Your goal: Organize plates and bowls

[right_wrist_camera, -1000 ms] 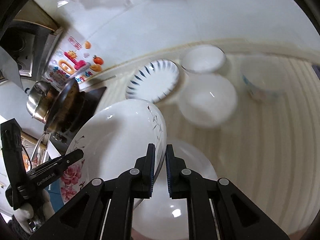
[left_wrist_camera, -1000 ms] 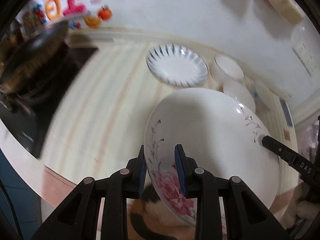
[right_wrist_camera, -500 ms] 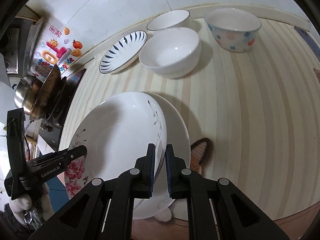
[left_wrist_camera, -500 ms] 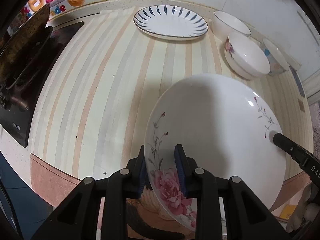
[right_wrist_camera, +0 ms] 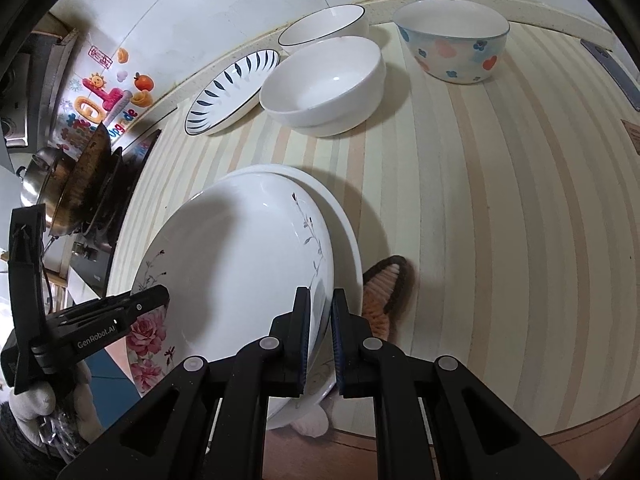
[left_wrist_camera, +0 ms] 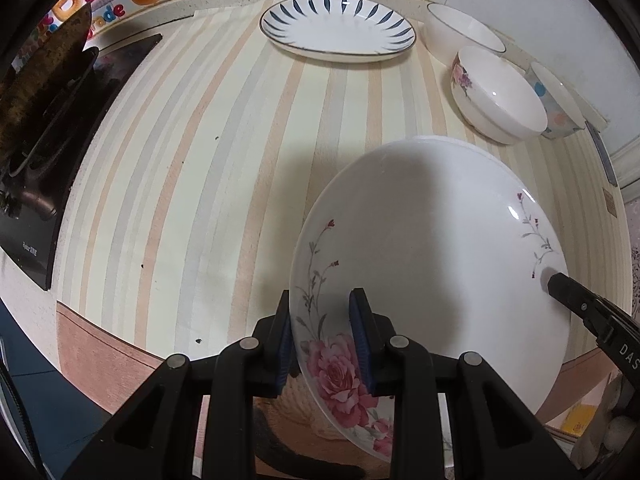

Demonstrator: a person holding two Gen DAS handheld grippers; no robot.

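While both claws, left claw & right claw, gripped the rose plate over a white plate at the counter front edge, stacking was unfinished; striped plate & 3 bowls remained at the back edge.

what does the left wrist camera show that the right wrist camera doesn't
Only the left wrist view shows the pink flower on the white bowl wall. Only the right wrist view shows the metal pot on the stove and a second plate under the floral plate. Both show the floral plate clamped at opposite rims by the left gripper and right gripper, plus the blue-striped plate.
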